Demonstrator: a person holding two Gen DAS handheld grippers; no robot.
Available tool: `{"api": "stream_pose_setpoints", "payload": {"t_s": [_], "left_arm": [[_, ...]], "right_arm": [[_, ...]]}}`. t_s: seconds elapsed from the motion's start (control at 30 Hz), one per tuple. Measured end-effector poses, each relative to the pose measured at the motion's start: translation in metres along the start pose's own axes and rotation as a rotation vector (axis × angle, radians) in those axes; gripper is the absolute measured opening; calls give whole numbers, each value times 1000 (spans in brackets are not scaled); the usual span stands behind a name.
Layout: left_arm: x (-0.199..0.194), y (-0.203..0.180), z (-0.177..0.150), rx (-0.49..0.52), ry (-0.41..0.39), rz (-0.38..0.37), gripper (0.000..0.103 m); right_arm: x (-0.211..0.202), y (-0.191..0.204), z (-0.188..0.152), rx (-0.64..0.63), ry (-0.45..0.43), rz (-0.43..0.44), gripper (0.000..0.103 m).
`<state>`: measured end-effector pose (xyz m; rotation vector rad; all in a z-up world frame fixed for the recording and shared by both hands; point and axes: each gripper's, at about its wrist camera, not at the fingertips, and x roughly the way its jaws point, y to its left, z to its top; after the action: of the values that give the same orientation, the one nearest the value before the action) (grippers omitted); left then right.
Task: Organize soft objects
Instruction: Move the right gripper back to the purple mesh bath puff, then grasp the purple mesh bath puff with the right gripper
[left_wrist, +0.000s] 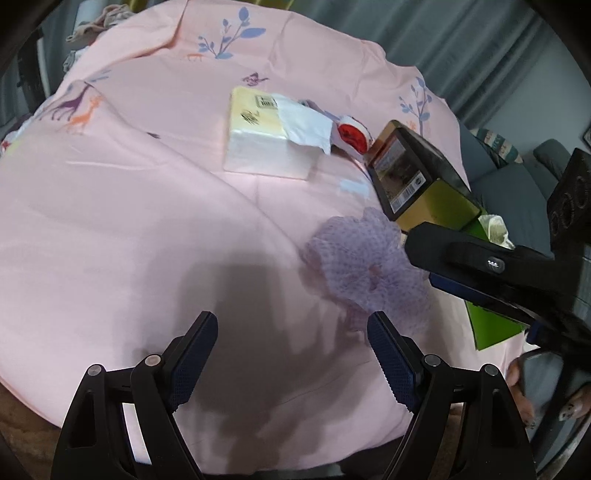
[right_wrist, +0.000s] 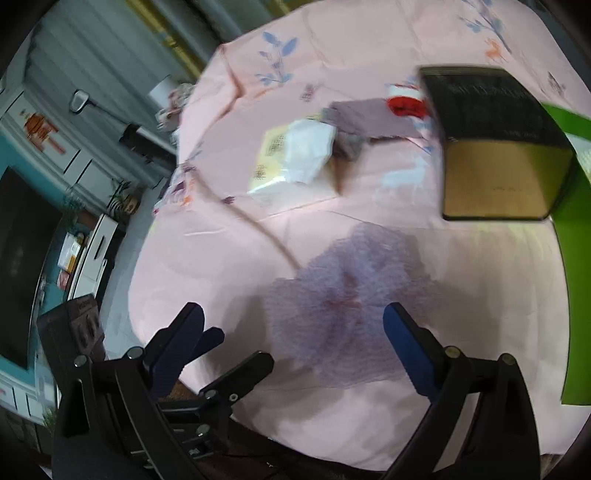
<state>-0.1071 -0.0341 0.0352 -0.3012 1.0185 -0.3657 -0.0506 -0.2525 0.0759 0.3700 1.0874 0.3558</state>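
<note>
Both the left gripper (left_wrist: 291, 328) and right gripper (right_wrist: 293, 319) show black linkage frames, silver pivot screws, and dark-blue textured finger pads (left_wrist: 391, 354).

A pink printed bedspread (left_wrist: 147, 206) is seen covering the surface. Laid on it are a purple mesh pouf (left_wrist: 364, 264), a tissue pack (left_wrist: 258, 136), a black-and-gold box (left_wrist: 417, 177) and a red-and-white roll (left_wrist: 351, 136).

The sheet (left_wrist: 147, 206) is pink, printed with blue leaves and purple and orange giraffes. The puff (left_wrist: 365, 262) is lilac mesh — the pack (left_wrist: 255, 125) pale yellow, the tissue (left_wrist: 306, 123) white. The box (right_wrist: 495, 147) is black and gold.
</note>
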Motion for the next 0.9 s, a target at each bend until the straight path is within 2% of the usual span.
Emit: {"api": "stream_pose_setpoints", "payload": {"t_s": [0.07,0.17,0.23,0.3,0.37,0.4,0.5,0.57,0.6,0.67,0.77,0.9], "left_arm": [[9,-7,1,11,14,-16,84],[15,-16,4,17,2,-36,81],[23,-23,7,34,12,-57,78],[31,-27,11,41,21,-51,67],[37,-31,15,48,8,-29,66],[40,-34,17,56,2,-27,60],[50,-40,23,62,11,-35,46],[54,-45,24,81,13,-31,36],[57,-48,25,86,21,-37,32],[59,-52,26,90,21,-39,30],[55,-58,28,102,7,-53,30],[41,-73,33,139,-38,-94,30]], "right_arm": [[3,-13,2,33,-2,-40,96],[8,-30,4,90,10,-23,96],[11,-37,6,110,15,-41,96],[15,-43,7,113,15,-49,96],[23,-48,6,129,32,-72,95],[27,-51,6,138,46,-70,93],[30,-51,8,116,22,-78,83],[32,-50,9,101,30,-42,55],[34,-52,9,116,37,-12,50],[36,-54,10,132,42,16,35],[28,-50,12,114,21,12,29],[4,-43,14,75,-52,-12,28]]}}
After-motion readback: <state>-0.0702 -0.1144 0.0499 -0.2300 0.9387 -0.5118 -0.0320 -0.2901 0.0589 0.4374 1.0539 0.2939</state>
